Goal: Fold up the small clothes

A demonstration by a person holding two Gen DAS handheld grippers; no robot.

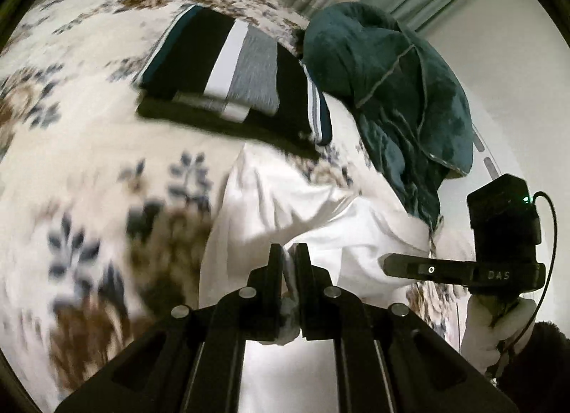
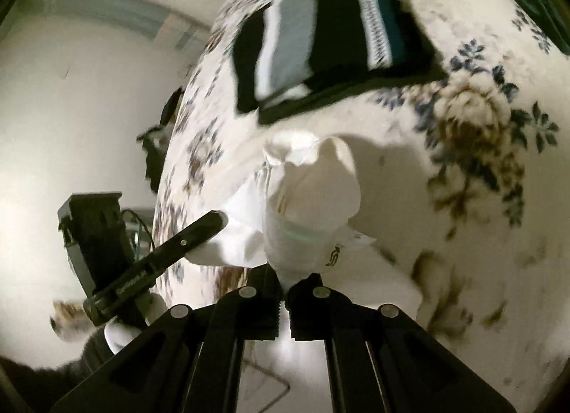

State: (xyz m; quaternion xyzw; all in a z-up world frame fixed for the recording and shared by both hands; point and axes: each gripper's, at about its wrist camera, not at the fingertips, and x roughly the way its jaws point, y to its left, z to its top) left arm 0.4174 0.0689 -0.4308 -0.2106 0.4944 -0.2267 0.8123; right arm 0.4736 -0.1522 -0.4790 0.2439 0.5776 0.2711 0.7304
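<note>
White garment (image 1: 320, 220): we hold it lifted over floral bedspread (image 1: 89, 170), bunched between both grippers. Left gripper (image 1: 288, 252): jaws narrow, pinching white cloth. Folded striped clothes (image 1: 228, 81) lie beyond on bedspread; dark teal garment (image 1: 392, 85) heaped beside them. Right gripper (image 2: 283, 283): jaws narrow, clamping same white garment.

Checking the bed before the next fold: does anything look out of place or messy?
The dark teal garment sits in a crumpled heap beside the neatly folded striped stack. Nothing looks spilled or damaged.
</note>
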